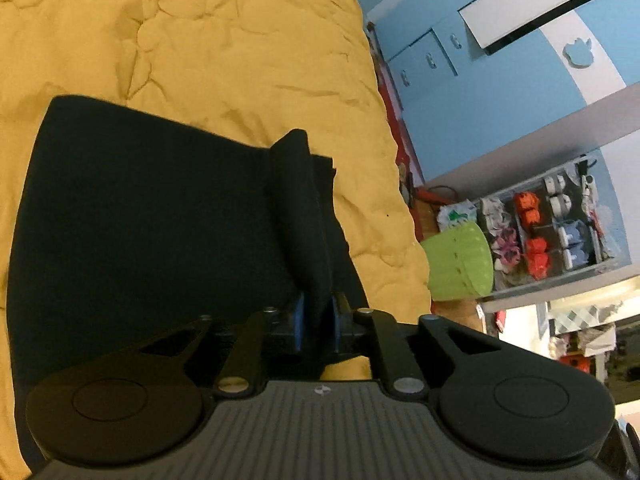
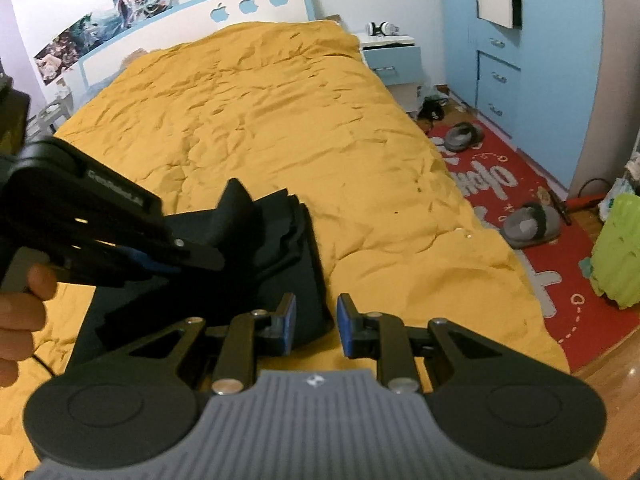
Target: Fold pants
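At the bottom of the left wrist view, the left gripper [image 1: 318, 316] has its jaws pinching a raised ridge of the pants [image 1: 140, 208], which stands up in a dark fold at the centre of the frame. The rest of the pants lies spread to the left on the bed [image 1: 240, 40].

In the right wrist view the right gripper [image 2: 316, 322] sits at the bottom centre with its jaws spread and nothing between them; the left blue pad is just beside the pants' near edge, the right one over bare yellow cover. The left gripper [image 2: 176, 264] comes in from the left of that frame, a hand [image 2: 20, 312] behind it.

From where I stand, the risk is that only one point of the cloth is held. If the left side lifts or pulls now, the thick stacked layers at mid-frame could slide apart and the fold go crooked. The pinch looks to hold a thick bunch, so an inner layer might slip out. The right jaws could also close on the bed cover along with the pants.

Beyond, at the right, a green bin [image 2: 618, 252] and slippers [image 2: 528, 226] lie on the red rug [image 2: 560, 280], well apart from the work.
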